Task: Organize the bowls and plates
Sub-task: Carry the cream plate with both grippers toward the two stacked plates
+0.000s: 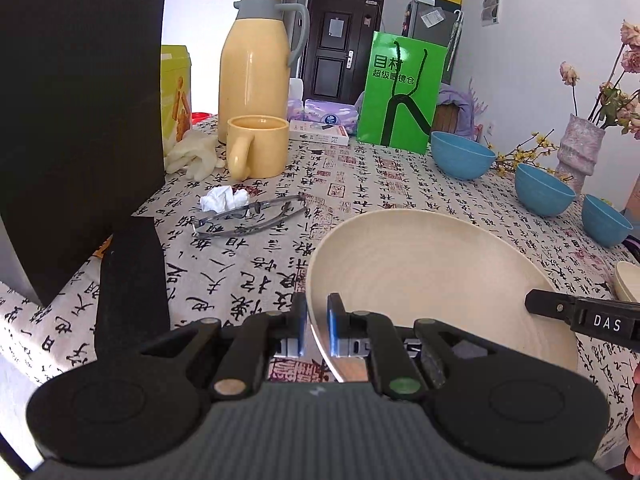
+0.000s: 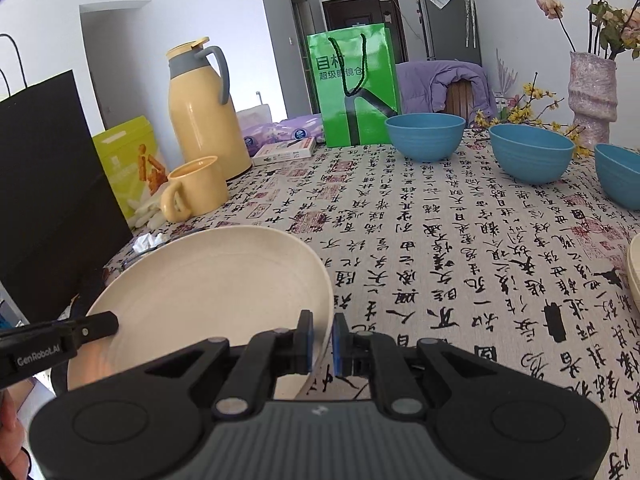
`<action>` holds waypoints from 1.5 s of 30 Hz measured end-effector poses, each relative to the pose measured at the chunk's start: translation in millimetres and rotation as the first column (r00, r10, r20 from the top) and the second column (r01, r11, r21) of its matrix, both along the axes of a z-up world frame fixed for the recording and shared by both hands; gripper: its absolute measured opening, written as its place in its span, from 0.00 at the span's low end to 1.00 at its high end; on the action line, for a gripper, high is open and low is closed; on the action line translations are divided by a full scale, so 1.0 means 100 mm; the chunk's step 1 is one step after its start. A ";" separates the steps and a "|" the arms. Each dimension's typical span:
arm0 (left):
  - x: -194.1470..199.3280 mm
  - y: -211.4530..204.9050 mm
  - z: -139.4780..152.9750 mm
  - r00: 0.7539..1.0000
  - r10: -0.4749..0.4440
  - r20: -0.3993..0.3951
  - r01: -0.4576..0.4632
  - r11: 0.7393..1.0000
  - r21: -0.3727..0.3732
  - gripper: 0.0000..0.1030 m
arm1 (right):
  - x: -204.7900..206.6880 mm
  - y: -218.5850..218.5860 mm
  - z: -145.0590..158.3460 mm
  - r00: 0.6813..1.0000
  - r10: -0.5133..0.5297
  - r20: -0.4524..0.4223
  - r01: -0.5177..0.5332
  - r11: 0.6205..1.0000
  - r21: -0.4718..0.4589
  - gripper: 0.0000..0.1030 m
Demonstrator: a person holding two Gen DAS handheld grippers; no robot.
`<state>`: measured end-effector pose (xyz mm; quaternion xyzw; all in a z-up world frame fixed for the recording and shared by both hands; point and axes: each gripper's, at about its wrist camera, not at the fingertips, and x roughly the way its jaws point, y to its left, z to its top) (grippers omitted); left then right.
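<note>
A cream plate (image 1: 432,276) is held tilted above the table by both grippers. My left gripper (image 1: 318,320) is shut on its left rim. My right gripper (image 2: 320,336) is shut on its right rim; the plate shows in the right wrist view (image 2: 208,292). Each gripper's finger shows in the other's view, the right one (image 1: 580,316) and the left one (image 2: 60,340). Three blue bowls (image 2: 424,136) (image 2: 530,158) (image 2: 620,180) stand apart at the back right. Another cream plate's edge (image 2: 634,268) lies at the far right.
A yellow thermos (image 1: 256,64), yellow mug (image 1: 258,146), green bag (image 1: 402,96), glasses (image 1: 252,218), crumpled tissue (image 1: 224,198) and a black bag (image 1: 76,112) stand on the patterned tablecloth (image 2: 460,260). A vase with flowers (image 2: 592,96) is at the back right.
</note>
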<state>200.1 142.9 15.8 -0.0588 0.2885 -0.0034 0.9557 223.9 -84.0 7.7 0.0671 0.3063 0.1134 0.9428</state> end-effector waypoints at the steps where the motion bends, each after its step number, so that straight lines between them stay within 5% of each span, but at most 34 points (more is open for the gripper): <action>1: -0.02 -0.01 0.00 1.000 0.001 0.000 -0.001 1.000 0.002 0.10 | -0.04 -0.01 0.00 1.000 0.000 0.000 0.000 1.000 0.001 0.09; 15: -0.17 -0.32 0.13 0.999 -0.034 0.036 0.032 0.999 0.044 0.10 | -0.34 -0.24 0.05 0.999 -0.029 0.035 0.029 1.000 0.005 0.10; 45: 0.01 -1.64 0.17 0.980 -0.196 0.016 0.196 0.980 -0.008 0.11 | -0.36 -1.68 0.12 0.981 -0.177 0.081 0.177 0.984 0.001 0.10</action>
